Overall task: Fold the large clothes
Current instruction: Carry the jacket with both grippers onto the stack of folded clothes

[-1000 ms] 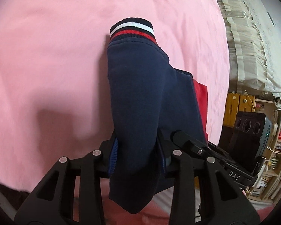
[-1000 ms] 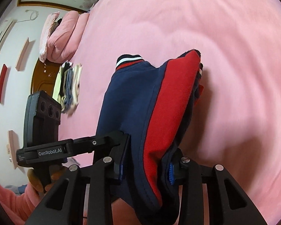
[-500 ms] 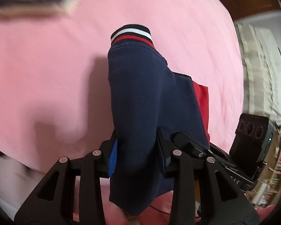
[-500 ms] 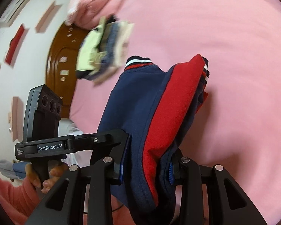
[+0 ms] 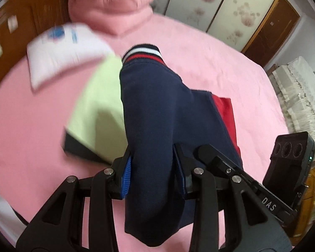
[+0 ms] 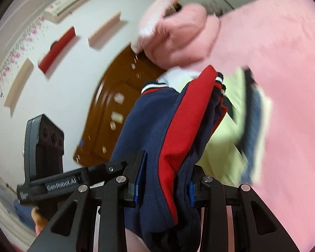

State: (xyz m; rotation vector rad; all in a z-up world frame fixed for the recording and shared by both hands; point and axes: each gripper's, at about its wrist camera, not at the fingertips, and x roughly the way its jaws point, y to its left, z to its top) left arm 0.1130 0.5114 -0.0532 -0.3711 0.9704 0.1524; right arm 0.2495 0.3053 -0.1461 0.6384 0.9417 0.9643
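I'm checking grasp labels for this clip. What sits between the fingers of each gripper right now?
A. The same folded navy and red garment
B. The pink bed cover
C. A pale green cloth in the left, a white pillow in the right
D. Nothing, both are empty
A: the left gripper and the right gripper both clamp the folded navy and red garment, lifted above the pink bed cover.

The pink bed [image 5: 210, 63] lies bare to the right of the folded navy garment [image 5: 153, 109]. To its left, a stack of folded clothes [image 5: 98, 109] blocks the way, with a white pillow [image 5: 61, 56], pink bedding [image 5: 111, 6] and the wooden headboard [image 6: 119, 109] behind.
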